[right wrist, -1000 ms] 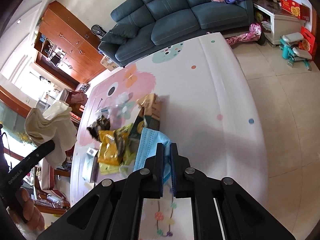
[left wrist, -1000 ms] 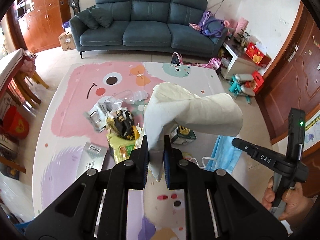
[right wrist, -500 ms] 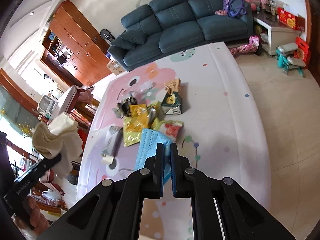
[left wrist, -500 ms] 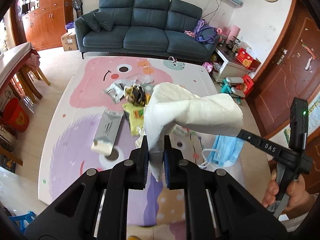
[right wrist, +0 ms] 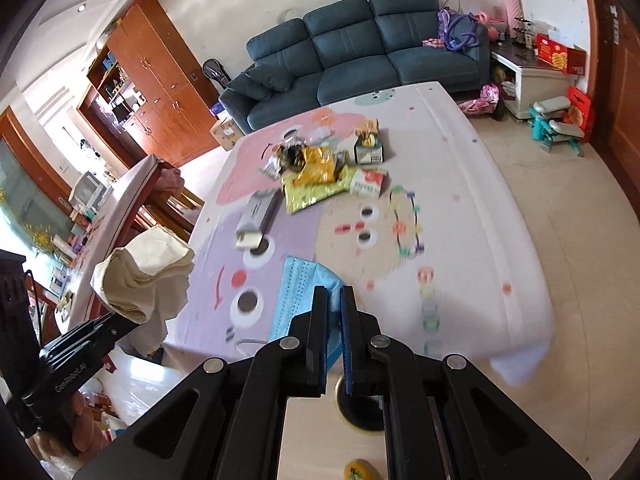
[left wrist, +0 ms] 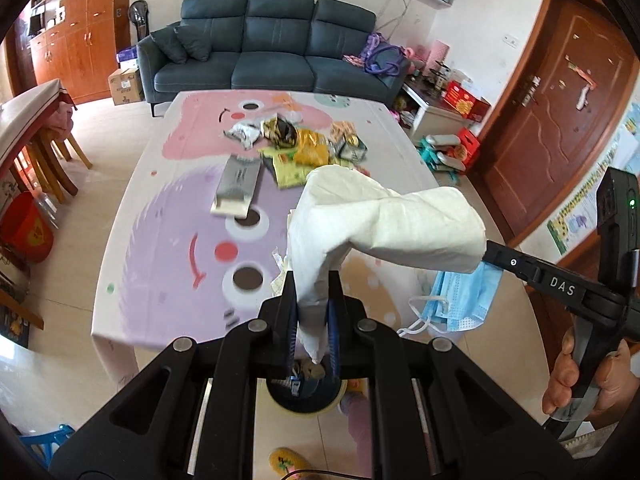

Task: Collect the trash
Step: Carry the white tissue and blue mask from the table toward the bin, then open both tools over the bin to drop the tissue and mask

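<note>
pinching a crumpled white tissue (left wrist: 384, 220) in my left gripper (left wrist: 313, 320), jaws closed tight on it, above the near edge of the table (left wrist: 168, 240). my right gripper (right wrist: 333, 336) clamps a blue face mask (right wrist: 298, 292) at that same near edge. remaining wrappers (left wrist: 296, 152) lie heaped toward the table's far end.

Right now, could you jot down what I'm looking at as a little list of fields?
setting: living room, table with a cartoon-print cloth
left gripper: shut on a white paper wad
right gripper: shut on a blue face mask
left on table: pile of wrappers, grey flat packet
below the grippers: round dark bin opening
background: blue sofa
</note>
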Motion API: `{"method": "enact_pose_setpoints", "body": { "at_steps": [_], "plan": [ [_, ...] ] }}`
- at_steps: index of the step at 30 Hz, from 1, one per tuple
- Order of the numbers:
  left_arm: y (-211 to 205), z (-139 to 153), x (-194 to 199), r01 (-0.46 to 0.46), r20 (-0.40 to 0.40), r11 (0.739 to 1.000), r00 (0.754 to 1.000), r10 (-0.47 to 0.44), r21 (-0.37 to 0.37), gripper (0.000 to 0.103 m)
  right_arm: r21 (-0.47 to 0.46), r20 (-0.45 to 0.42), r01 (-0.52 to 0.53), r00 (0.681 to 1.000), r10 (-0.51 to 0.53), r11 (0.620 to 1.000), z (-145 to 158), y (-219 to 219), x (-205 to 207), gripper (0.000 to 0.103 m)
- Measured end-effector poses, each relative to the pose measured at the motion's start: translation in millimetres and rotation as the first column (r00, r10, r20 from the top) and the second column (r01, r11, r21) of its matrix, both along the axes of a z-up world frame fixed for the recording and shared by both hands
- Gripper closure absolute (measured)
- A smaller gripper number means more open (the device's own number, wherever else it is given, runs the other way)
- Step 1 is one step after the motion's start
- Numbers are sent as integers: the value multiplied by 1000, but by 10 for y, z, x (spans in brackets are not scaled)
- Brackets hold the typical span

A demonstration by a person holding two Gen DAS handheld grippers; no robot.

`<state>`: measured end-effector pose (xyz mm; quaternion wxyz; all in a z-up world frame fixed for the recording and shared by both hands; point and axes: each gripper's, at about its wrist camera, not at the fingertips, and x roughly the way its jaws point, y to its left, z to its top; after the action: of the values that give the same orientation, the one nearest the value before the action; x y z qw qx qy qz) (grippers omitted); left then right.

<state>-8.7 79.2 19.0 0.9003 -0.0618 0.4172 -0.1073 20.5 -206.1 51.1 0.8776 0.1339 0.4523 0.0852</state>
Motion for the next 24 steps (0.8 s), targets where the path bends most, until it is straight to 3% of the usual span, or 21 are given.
{"method": "enact_pose_setpoints", "body": {
  "at_steps": [8, 14, 16, 22, 24],
  "plan": [
    [139, -308, -696, 73, -64, 997, 995, -73, 9, 93, -47, -46, 34, 998, -36, 998, -128, 272, -838, 97],
    [118, -538, -965, 86, -113, 996, 990, -85, 4, 93, -118, -91, 35, 995, -46, 992, -220, 273, -1101, 97],
    [52, -583, -857, 82, -130, 997, 988, -81, 1, 93, -135, -113, 31, 992, -46, 990, -302, 264, -1079, 97],
    [-14, -1064, -796, 54, -239, 998, 970, -49, 13, 93, -148, -201, 7, 979, -37, 989, -800, 268, -1055, 97],
    [-55, -1346, -801, 42, -289, 999, 957, -36, 16, 93, -140, -234, -3, 972, -30, 990, -1056, 272, -1049, 97]
  ]
}}
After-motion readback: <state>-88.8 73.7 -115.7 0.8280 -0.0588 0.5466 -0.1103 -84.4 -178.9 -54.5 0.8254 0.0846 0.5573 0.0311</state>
